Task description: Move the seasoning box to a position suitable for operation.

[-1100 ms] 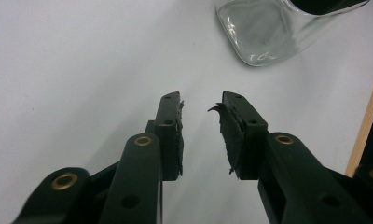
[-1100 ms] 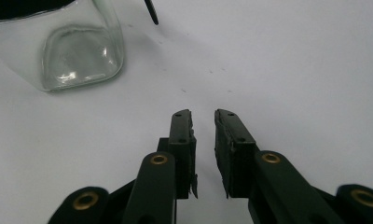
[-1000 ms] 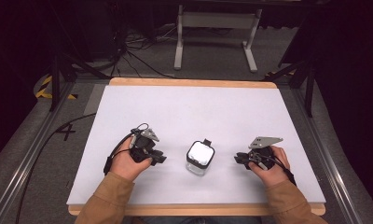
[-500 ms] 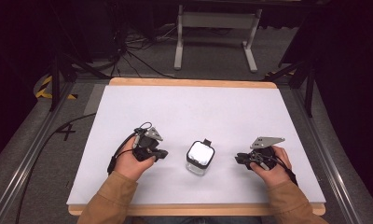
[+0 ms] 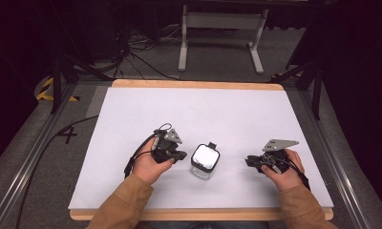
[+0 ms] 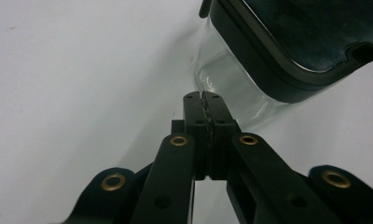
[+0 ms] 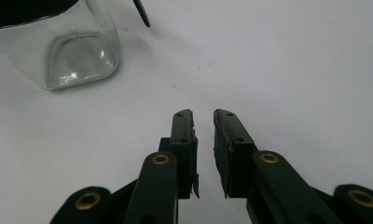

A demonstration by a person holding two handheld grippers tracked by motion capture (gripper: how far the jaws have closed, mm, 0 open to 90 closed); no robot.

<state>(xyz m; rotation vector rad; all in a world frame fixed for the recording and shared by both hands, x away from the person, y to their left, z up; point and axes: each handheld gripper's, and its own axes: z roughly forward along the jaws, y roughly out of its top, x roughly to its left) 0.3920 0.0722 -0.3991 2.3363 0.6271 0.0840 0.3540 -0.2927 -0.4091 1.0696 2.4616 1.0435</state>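
Observation:
A clear square glass jar (image 5: pixel 205 161) with a black-rimmed lid stands on the white table (image 5: pixel 189 109), near its front middle. My left gripper (image 5: pixel 180 155) lies just left of the jar. In the left gripper view its jaws are pressed together with nothing between them, and the tips (image 6: pixel 203 95) sit close against the jar's glass wall (image 6: pixel 226 81), below the black lid (image 6: pixel 292 37). My right gripper (image 5: pixel 249 162) rests right of the jar, a short way off. Its jaws (image 7: pixel 203 114) stand a narrow gap apart over bare table, with the jar (image 7: pixel 77 51) ahead to the left.
The table has a wooden edge (image 5: pixel 194 84) at the far side. Beyond it on the dark floor are cables (image 5: pixel 132 52) and a grey metal stand (image 5: pixel 220 28). A metal rail (image 5: pixel 31 157) runs along the left side.
My left gripper has slid a little to the right, closer to the jar. The right gripper and the jar have stayed where they were.

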